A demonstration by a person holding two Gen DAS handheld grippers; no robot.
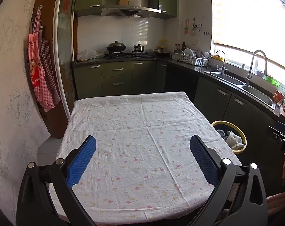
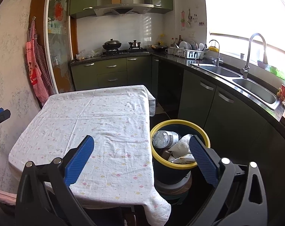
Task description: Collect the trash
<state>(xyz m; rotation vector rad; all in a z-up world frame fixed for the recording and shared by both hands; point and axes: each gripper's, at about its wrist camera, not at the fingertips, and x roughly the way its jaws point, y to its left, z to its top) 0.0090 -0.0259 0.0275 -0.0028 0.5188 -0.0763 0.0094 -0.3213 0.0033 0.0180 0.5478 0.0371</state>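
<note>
- Collecting looks finished: my left gripper [image 1: 142,158] and right gripper [image 2: 141,157] hang spread wide and empty over the bare tablecloth [image 1: 135,124].
- Trash bin [image 2: 180,164] off the table's right edge holds a plastic bottle [image 2: 164,138] and paper; next I judge only a last check for strays.

No legible text or labels

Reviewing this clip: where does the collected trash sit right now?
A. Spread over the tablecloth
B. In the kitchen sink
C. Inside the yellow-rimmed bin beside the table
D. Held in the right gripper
C: a plastic bottle and crumpled paper lie inside the yellow-rimmed bin, while the tablecloth is bare.
</note>
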